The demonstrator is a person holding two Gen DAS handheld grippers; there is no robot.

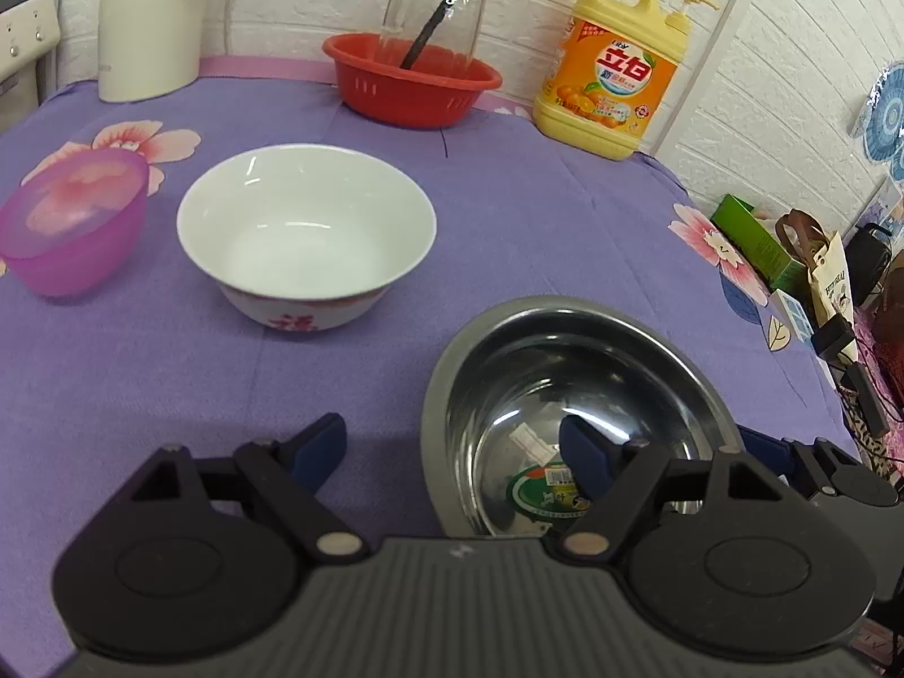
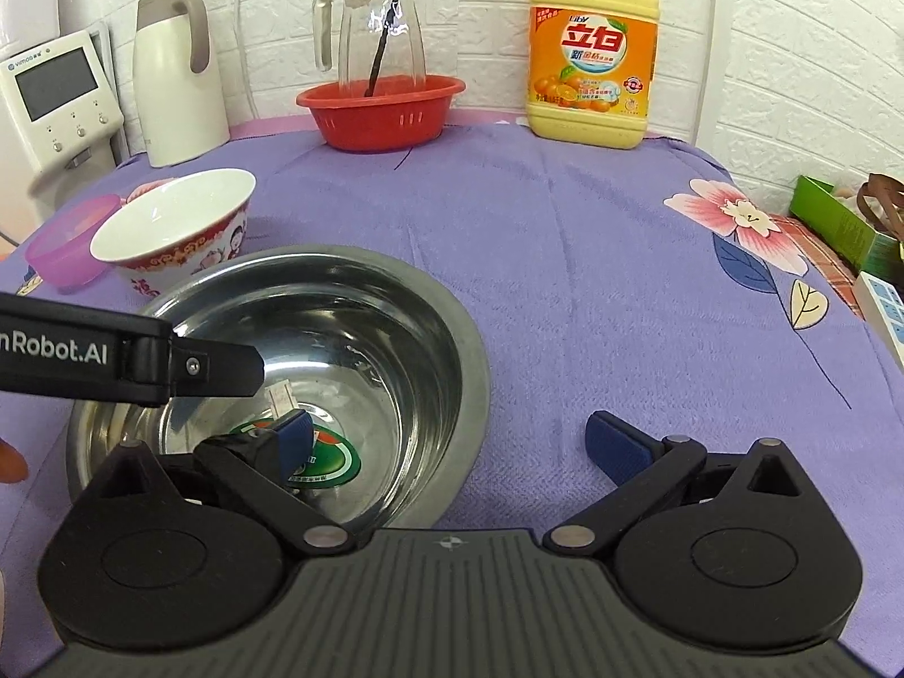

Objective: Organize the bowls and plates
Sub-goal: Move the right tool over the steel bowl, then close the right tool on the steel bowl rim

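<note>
Straddling shiny round steel bowl's opposite rims, left claw and right claw gaping; white porcelain bowl, purple plastic bowl unstacked toward surface's left edge.

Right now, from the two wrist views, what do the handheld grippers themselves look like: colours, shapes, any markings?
Both match: the left gripper and right gripper have a ribbed dark grey body, two round black discs, black linkage arms on silver pivot pins, and blue pads on the fingers. In the right wrist view, white lettering ending "nRobot.AI" runs along the left gripper's black side. No cables or sleeves show.
</note>
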